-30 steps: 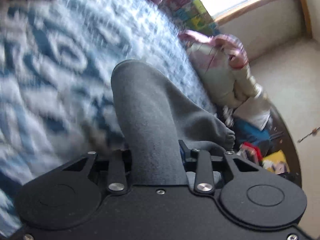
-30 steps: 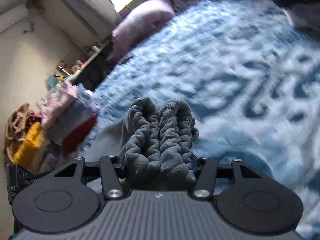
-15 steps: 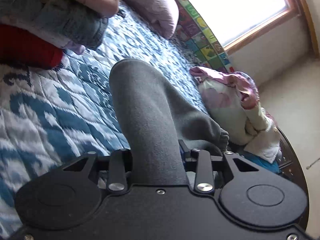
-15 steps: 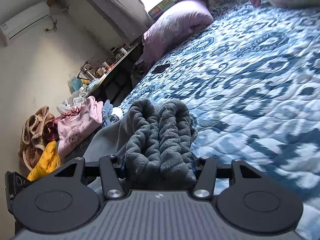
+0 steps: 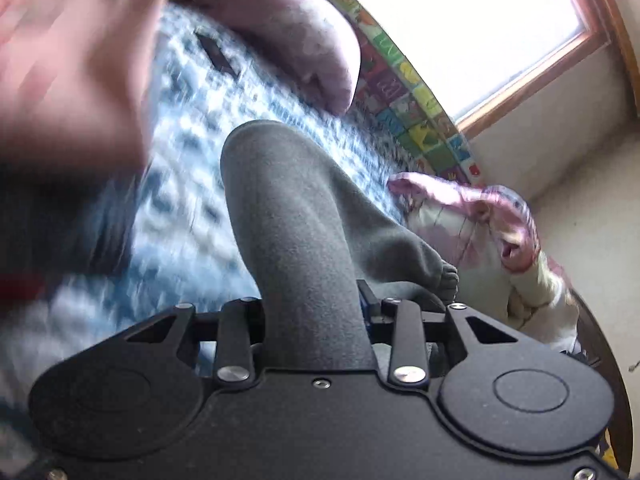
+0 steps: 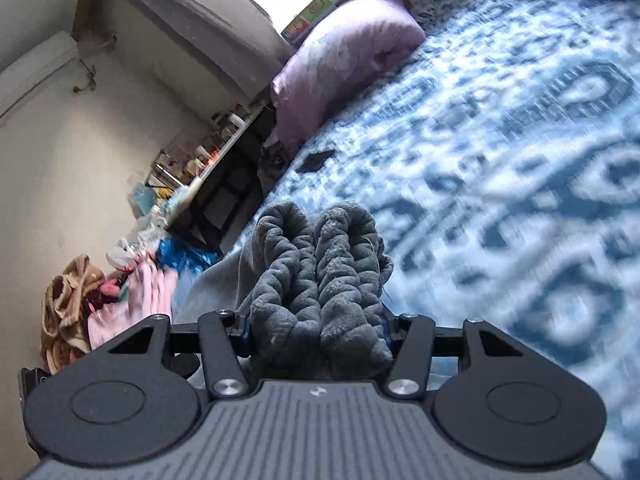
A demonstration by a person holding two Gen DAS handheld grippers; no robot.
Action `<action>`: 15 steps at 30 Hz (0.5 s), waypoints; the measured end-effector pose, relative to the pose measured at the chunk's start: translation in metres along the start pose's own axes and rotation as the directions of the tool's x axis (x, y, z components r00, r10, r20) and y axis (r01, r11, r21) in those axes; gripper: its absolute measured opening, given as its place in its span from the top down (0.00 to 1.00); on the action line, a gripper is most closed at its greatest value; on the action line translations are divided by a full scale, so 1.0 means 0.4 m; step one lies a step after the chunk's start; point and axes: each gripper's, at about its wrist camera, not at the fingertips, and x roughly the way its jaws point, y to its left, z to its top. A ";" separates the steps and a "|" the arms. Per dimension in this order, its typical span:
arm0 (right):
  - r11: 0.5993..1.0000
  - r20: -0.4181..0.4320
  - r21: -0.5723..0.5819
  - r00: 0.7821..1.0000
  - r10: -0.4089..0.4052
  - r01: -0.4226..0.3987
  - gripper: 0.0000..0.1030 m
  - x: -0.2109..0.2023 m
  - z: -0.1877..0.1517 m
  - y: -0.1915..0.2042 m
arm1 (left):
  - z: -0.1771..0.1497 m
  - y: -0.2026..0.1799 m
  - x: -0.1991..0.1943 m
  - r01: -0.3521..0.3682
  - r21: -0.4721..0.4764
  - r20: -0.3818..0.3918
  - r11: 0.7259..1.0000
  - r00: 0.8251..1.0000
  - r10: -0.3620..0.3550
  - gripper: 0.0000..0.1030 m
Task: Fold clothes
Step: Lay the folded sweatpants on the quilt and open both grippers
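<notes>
A grey fleece garment (image 5: pixel 304 232) is held over the blue-and-white patterned bed quilt (image 5: pixel 188 184). My left gripper (image 5: pixel 316 312) is shut on a smooth fold of it, which arches up in front of the camera and hides the fingertips. My right gripper (image 6: pixel 316 320) is shut on the garment's bunched ribbed edge (image 6: pixel 320 276), which fills the space between the fingers. The rest of the grey cloth trails down to the left (image 6: pixel 216 288) in the right wrist view.
A lilac pillow (image 6: pixel 340 64) lies at the head of the bed, with a small dark flat object (image 6: pixel 316 160) near it. A blurred pink garment (image 5: pixel 68 64) is close at upper left. A pink-and-cream clothes pile (image 5: pixel 492 232) lies at right. Heaped clothes (image 6: pixel 100 304) lie off the bed.
Both grippers have swung with the grey garment still held. The left view now sits closer to the pink clothing and the pillow. The right view has turned further toward the pillow.
</notes>
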 end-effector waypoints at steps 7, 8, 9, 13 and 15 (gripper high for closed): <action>0.968 -0.053 -0.095 0.970 -0.236 0.230 0.14 0.233 0.117 0.033 | 0.002 0.014 0.071 -0.256 0.071 0.000 0.964 0.966 0.257 0.36; 0.951 -0.073 -0.113 0.952 -0.298 0.289 0.16 0.251 0.103 0.027 | -0.022 0.020 0.073 -0.279 0.084 -0.020 0.957 0.959 0.282 0.35; 0.952 -0.088 -0.114 0.951 -0.296 0.286 0.17 0.253 0.083 0.017 | -0.046 0.026 0.076 -0.302 0.098 -0.039 0.948 0.951 0.307 0.33; 0.951 -0.131 -0.099 0.944 -0.304 0.292 0.18 0.197 -0.022 -0.035 | -0.133 0.054 0.070 -0.364 0.130 -0.108 0.922 0.920 0.378 0.33; 0.953 -0.157 -0.087 0.940 -0.302 0.291 0.18 0.157 -0.069 -0.050 | -0.162 0.075 0.047 -0.356 0.107 -0.132 0.928 0.920 0.368 0.33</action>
